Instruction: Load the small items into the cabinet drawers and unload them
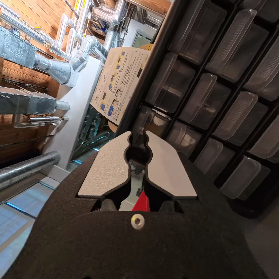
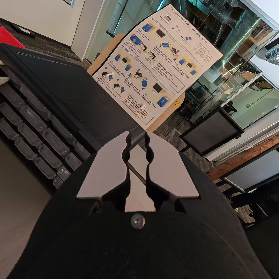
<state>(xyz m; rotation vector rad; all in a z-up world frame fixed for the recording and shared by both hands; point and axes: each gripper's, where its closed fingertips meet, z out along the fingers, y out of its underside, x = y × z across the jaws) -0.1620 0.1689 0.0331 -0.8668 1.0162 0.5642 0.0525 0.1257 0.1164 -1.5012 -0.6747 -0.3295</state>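
Observation:
A black cabinet (image 1: 157, 49) with rows of clear drawers fills the right of the left wrist view. My left gripper (image 1: 138, 132) is at its corner drawer (image 1: 152, 122), which sits slightly out from its neighbours. The jaws are closed to a narrow gap with that drawer's clear handle lip between the tips. In the right wrist view the cabinet (image 2: 72, 84) lies to the left with its shut drawers (image 2: 49, 138) facing lower left. My right gripper (image 2: 137, 133) is at the cabinet's far corner, jaws a narrow gap apart over its edge. No small items show.
A printed instruction sheet (image 2: 158, 63) on a board stands just behind the cabinet and also shows in the left wrist view (image 1: 120, 78). A red object (image 2: 7, 36) lies beyond the cabinet. Dark framed panels (image 2: 211, 132) and a glass wall are to the right. Metal ducts (image 1: 45, 45) run overhead. Across from one pair of fingers to the other is roughly 25 centimeters. To the black cabinet (image 1: 157, 49): left tips about 9 centimeters, right tips about 15 centimeters. Seen from the right wrist view (image 2: 40, 98) as well.

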